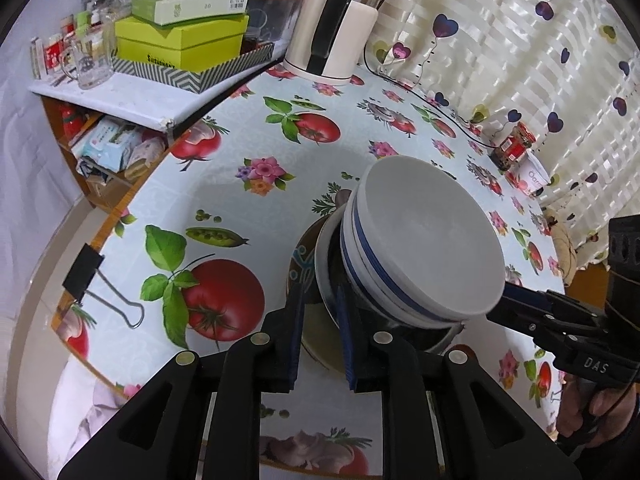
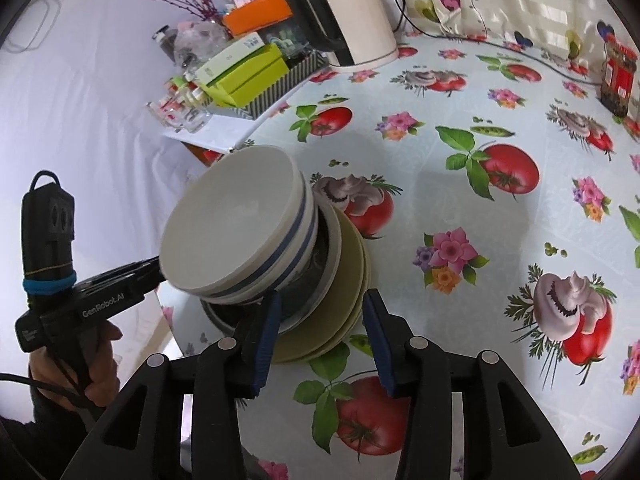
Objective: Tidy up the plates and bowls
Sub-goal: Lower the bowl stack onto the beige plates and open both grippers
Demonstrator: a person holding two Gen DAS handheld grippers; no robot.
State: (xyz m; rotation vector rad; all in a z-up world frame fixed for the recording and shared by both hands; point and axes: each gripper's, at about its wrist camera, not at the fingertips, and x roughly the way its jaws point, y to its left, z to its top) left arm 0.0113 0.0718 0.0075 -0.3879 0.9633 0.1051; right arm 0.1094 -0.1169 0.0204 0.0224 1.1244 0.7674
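The left gripper and right gripper stood parted about the rims of the stacked white blue-banded ceramic bowls on olive plates; both likely needed to back straight away, not nudging the pile.

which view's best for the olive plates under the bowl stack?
Right wrist. The olive plates show a broad stacked rim beneath the white blue-striped bowls, between the open right gripper fingers. In the left wrist view only a sliver of the plates shows behind the left gripper.
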